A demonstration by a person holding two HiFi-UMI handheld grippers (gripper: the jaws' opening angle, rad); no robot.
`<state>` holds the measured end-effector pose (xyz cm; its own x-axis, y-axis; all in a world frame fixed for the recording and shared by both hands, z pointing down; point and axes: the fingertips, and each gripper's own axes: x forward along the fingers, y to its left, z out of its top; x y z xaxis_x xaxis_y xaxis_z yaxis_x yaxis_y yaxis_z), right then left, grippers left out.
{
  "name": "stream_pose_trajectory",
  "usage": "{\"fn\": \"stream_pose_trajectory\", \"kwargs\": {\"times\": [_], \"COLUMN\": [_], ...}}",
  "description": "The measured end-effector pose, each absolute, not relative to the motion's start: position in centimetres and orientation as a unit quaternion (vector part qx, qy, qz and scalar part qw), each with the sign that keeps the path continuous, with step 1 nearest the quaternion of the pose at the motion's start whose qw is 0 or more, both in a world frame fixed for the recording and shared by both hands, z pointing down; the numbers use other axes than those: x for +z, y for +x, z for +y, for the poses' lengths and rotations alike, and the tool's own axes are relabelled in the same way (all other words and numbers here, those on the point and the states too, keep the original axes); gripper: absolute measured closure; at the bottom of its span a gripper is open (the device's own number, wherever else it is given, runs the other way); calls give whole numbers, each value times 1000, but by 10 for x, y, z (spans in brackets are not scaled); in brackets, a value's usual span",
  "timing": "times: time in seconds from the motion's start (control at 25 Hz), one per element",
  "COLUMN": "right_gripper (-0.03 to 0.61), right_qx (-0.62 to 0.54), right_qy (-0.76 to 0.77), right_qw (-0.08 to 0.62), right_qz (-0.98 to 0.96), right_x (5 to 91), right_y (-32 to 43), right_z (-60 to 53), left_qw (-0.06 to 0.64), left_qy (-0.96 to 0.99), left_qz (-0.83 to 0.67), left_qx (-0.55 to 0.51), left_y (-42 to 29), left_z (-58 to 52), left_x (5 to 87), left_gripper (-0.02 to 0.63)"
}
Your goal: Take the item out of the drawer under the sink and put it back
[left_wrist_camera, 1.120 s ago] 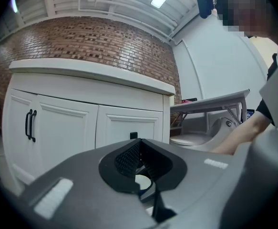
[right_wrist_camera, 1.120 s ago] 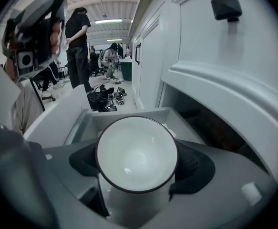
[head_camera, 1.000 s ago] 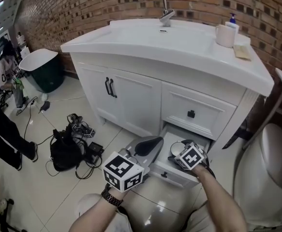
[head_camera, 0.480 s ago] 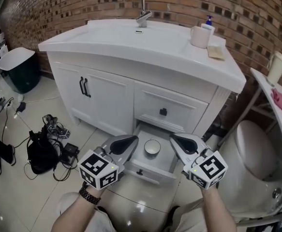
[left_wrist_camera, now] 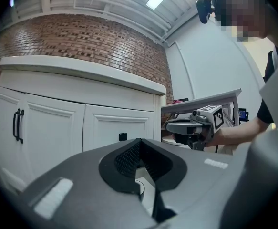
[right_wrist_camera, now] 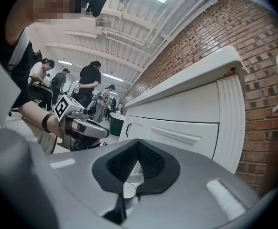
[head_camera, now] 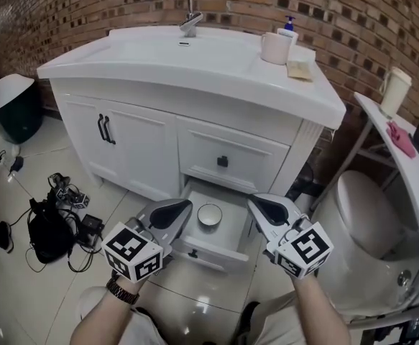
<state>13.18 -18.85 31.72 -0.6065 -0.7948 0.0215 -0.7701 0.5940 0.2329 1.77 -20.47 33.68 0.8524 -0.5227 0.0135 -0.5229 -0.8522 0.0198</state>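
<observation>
One white vanity [head_camera: 195, 70] against brick wall [head_camera: 87, 6], glossy tile floor [head_camera: 22, 282] below. Bottom drawer [head_camera: 203, 254] pulled out; small white cup [head_camera: 209, 215] inside. Left gripper [head_camera: 186, 205] and right gripper [head_camera: 252, 201] flank cup, both pressed together, empty, not touching it. Toilet [head_camera: 360, 214] right; black bag [head_camera: 47, 232] with cables, bin [head_camera: 11, 103] left.

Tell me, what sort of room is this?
Probably a bathroom, maybe a mock one: a white sink cabinet with a tap, a toilet beside it, and a brick wall behind.
</observation>
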Motion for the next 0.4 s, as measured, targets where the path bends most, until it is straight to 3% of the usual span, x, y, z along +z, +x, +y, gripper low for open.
{"fn": "stream_pose_trajectory", "kwargs": {"times": [0.4], "right_gripper": [577], "right_qx": [-111], "right_qy": [427], "right_qw": [78], "right_qz": [-894], "right_x": [318], "right_y": [119], "right_z": [-200], "left_qw": [10], "left_qy": [959], "left_qz": [-282], "left_qx": [9], "left_y": [12], "left_z": [-212], "left_x": [342], "left_gripper": [597]}}
